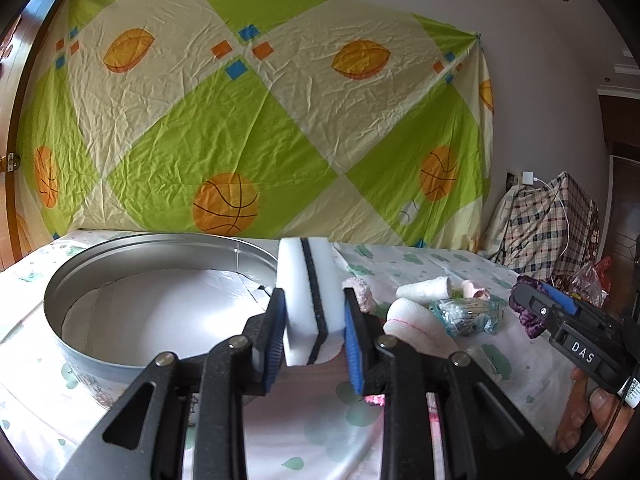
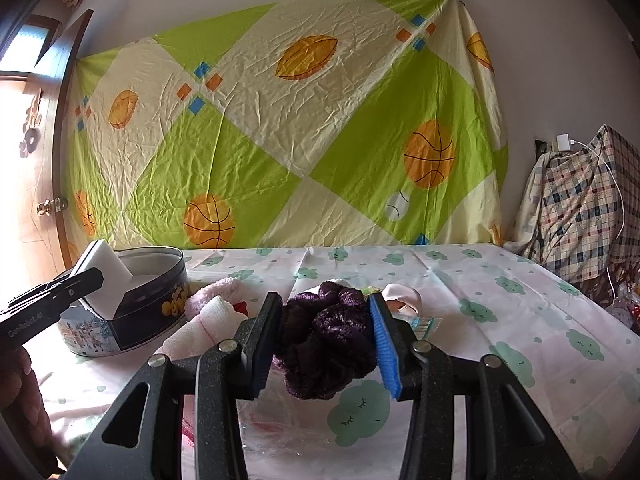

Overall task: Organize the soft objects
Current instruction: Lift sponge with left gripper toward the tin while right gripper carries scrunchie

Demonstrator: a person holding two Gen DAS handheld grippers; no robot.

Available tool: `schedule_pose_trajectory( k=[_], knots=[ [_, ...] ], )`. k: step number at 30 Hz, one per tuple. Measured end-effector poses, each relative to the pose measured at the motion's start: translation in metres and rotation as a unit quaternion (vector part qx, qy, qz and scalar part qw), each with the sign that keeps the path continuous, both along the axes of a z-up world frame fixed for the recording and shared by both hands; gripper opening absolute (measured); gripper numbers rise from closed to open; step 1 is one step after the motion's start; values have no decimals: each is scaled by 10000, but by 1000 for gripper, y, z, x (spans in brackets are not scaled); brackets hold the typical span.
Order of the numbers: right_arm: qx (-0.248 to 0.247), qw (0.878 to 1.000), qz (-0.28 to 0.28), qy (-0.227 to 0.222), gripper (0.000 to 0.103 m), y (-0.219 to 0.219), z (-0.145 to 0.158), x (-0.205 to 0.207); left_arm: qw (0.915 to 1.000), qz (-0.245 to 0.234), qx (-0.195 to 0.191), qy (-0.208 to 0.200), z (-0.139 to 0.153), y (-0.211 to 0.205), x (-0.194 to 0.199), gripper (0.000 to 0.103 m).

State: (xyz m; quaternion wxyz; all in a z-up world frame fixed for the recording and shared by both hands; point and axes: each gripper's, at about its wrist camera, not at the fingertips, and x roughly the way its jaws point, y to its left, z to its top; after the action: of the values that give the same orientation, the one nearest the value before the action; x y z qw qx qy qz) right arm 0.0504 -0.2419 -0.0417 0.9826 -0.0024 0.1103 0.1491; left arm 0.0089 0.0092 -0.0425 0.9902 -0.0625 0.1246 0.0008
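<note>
While the left gripper (image 1: 315,326) squeezes a white sponge (image 1: 310,300) just by the rim of the round tin (image 1: 160,246), the right gripper (image 2: 326,340) has its jaws pressed on a purple fuzzy hair tie (image 2: 326,344) above the surface (image 2: 480,300). Both things look light and squishy. I think the sponge holds best across its flat sides, as it is now. The hair tie could sag or slip, so grabbing its thick middle seems safest. More soft things lie on the cloth.
</note>
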Motion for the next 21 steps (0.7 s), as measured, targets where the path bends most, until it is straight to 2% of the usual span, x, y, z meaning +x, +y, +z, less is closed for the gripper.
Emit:
schedule_pose_trajectory(
  k=[21],
  knots=[
    [-154,9977,653,-101,46,50,22,-6,9991,385,-23,189,5,36,2,26]
  ],
)
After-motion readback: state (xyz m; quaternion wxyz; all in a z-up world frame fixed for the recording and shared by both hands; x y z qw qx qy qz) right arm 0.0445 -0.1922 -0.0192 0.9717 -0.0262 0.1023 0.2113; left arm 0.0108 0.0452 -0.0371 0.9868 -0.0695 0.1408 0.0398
